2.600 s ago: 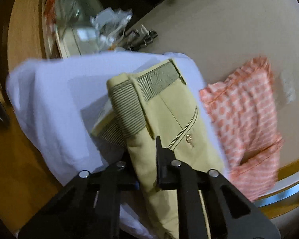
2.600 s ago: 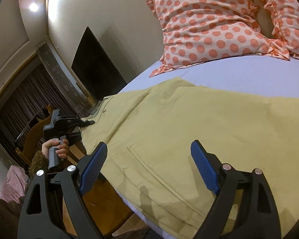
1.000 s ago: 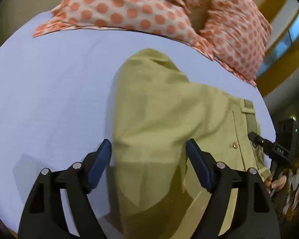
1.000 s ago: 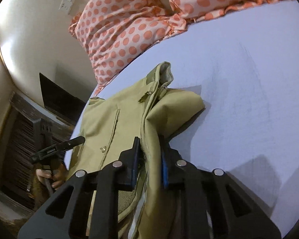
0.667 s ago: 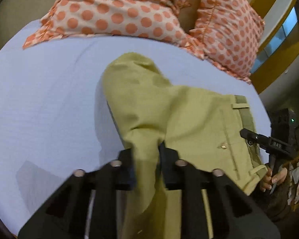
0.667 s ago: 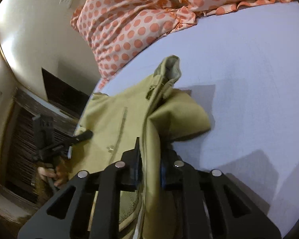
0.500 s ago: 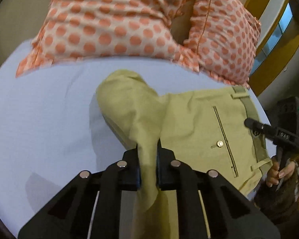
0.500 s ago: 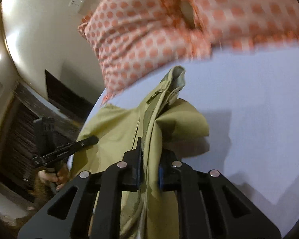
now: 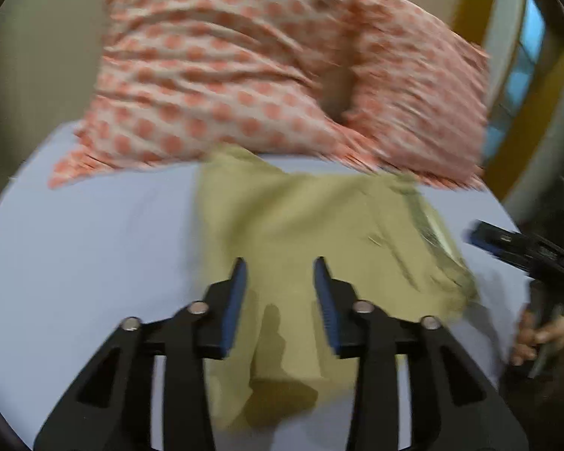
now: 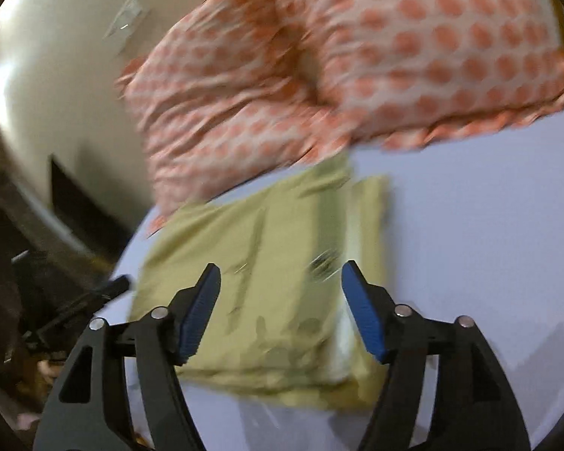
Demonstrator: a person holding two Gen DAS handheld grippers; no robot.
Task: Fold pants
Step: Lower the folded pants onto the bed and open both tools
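The khaki pants [image 9: 312, 240] lie folded in a flat stack on the pale lilac bed sheet [image 9: 94, 248], just in front of the pillows. My left gripper [image 9: 280, 293] is open and empty, hovering over the near part of the stack. In the right wrist view the pants [image 10: 274, 263] show the waistband on top. My right gripper [image 10: 282, 308] is open and empty above them. Both views are motion-blurred.
Two orange polka-dot pillows [image 9: 244, 75] lie at the head of the bed, also in the right wrist view [image 10: 357, 56]. The other hand-held gripper [image 9: 522, 248] shows at the right edge of the bed. A dark screen [image 10: 79, 203] stands against the wall.
Both grippers were shut on the pants half a second ago; both have opened and let go. The pants have dropped flat into a folded stack near the pillows.
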